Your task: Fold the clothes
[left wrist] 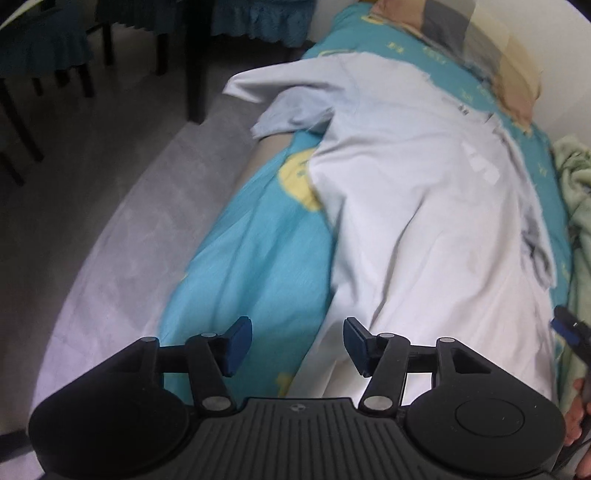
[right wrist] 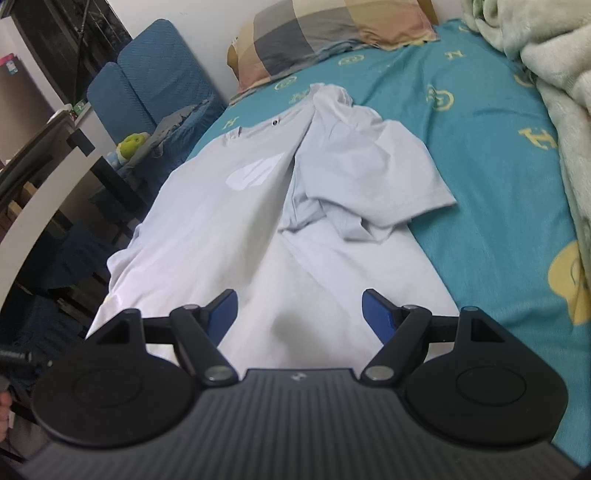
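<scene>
White shirt (right wrist: 229,221) lies lengthwise on the bed (right wrist: 480,155), collar toward the checked pillow (right wrist: 325,33), hem toward the grippers. Spread flat over the teal sheet, presumably so the body gives a level base for folding. The shirt's right-hand side is doubled in over the chest, its sleeve (right wrist: 399,177) rumpled on top; the opposite sleeve (left wrist: 266,88) hangs out past the mattress edge. This fits a fold part made, or a shirt merely dropped so.

Left gripper (left wrist: 297,345): fingers spread wide, nothing between them, poised over the shirt's side edge where white meets teal. Contact with the cloth likely nil, though motion blur leaves it unsure.

Right gripper (right wrist: 299,314): fingers wide apart, empty, above the hem area, a soft shadow on the fabric below.

Green blanket (right wrist: 535,55) bunched along the far side.
</scene>
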Action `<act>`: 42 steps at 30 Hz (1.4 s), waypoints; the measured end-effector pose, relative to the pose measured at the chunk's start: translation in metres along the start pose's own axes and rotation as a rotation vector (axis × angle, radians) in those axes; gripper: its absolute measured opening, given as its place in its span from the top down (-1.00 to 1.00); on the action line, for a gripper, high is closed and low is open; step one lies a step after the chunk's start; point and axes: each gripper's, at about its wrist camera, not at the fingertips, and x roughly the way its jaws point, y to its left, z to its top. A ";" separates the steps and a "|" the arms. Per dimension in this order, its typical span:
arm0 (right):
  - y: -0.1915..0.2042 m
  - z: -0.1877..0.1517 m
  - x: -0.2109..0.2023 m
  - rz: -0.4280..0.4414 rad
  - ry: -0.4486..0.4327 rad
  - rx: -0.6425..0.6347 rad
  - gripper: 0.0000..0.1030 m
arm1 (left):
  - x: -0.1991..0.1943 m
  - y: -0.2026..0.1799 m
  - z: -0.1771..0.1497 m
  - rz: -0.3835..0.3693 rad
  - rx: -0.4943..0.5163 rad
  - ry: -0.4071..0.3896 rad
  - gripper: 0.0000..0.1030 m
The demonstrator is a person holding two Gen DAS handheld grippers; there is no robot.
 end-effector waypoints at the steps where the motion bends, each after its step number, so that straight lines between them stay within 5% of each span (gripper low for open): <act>1: -0.001 -0.001 -0.002 0.001 0.001 0.007 -0.47 | -0.005 0.001 -0.005 -0.006 0.017 0.032 -0.11; 6: -0.008 -0.003 -0.010 0.007 0.007 0.042 -0.47 | -0.010 -0.006 -0.021 -0.057 0.140 0.234 -0.14; 10: -0.013 -0.006 -0.016 0.009 0.014 0.068 -0.47 | 0.017 -0.031 -0.032 0.026 0.285 0.395 -0.11; 12: -0.016 -0.008 -0.018 -0.004 0.022 0.072 -0.47 | 0.030 -0.040 -0.037 0.083 0.337 0.445 0.10; 13: -0.018 -0.009 -0.020 -0.004 0.024 0.079 -0.47 | 0.035 -0.044 -0.039 0.114 0.360 0.465 0.62; 14: -0.020 -0.010 -0.023 0.006 0.026 0.092 -0.47 | 0.038 -0.046 -0.041 0.147 0.381 0.480 0.92; 20: -0.024 -0.011 -0.032 0.008 0.022 0.113 -0.47 | 0.020 -0.065 -0.056 0.204 0.546 0.568 0.96; 29: -0.008 -0.008 -0.030 -0.006 0.021 0.008 -0.47 | 0.030 -0.046 -0.055 0.287 0.494 0.669 0.94; 32: -0.007 -0.008 -0.033 -0.003 0.012 0.001 -0.47 | 0.015 -0.057 -0.051 0.278 0.531 0.608 0.76; 38: -0.004 -0.004 -0.037 -0.018 -0.044 -0.005 -0.47 | -0.045 -0.096 -0.050 0.200 0.634 0.302 0.06; 42: -0.009 -0.002 -0.041 -0.034 -0.088 0.031 -0.47 | -0.063 -0.139 -0.052 0.077 0.629 0.081 -0.22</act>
